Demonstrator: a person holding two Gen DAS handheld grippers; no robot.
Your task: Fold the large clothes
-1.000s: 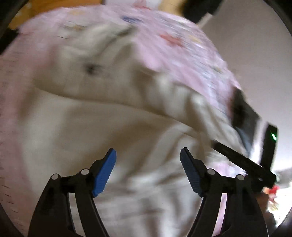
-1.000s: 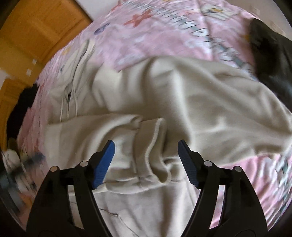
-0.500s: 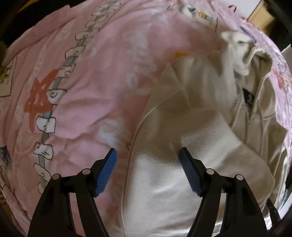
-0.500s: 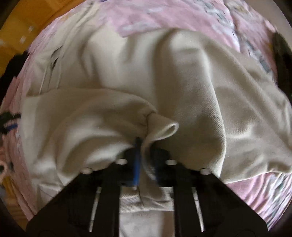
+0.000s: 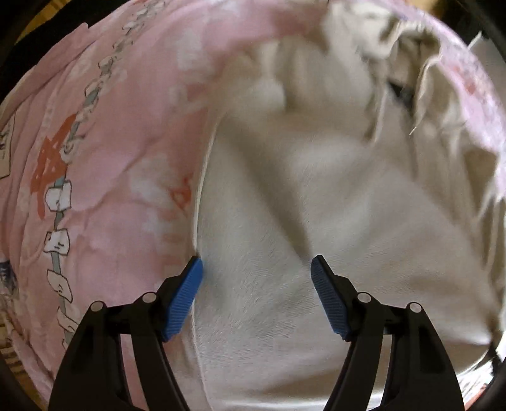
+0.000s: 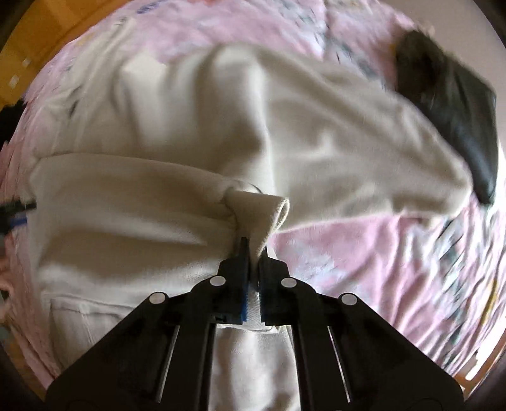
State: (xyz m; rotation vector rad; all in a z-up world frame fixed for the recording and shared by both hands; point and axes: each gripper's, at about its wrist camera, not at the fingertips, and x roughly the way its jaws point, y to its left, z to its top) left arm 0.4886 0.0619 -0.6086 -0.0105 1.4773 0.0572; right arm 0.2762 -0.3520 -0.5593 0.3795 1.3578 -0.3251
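Right claw (image 6: 253, 253): clamped on the ribbed cuff (image 6: 262, 211) of the cream hoodie (image 6: 142, 221). A second ago its jaws stood wide apart over that cuff; half a second ago they were already together on it, and they are still so. The cuff stands up from the pads toward 12 o'clock.

Left claw (image 5: 256, 278): jaws apart, nothing between the pads but the flat cloth lying under them. A second ago this view was a blur of cloth and bedsheet; half a second ago the hoodie's edge lay between the fingers, and now the claw sits closer to the cloth, the left pad just at that edge.

Hoodie: spread on the pink bedsheet (image 5: 110, 158). In the left wrist view it fills the middle and the 3 o'clock side, with its hood (image 5: 363, 28) bunched at 1 o'clock. In the right wrist view the body runs from 9 o'clock to the centre and a sleeve stretches out toward 3 o'clock.

Dark garment (image 6: 458, 120): at 2 o'clock in the right wrist view, just beside the sleeve's far end; it stood nearer the rim of the view before.

Hard to make out: both views are smeared by motion, the hood and the neck label most of all. The print on the bedsheet is unreadable at the far side. What the dark garment is cannot be told. The hoodie's lower hem is cut off behind the right claw's black arms.
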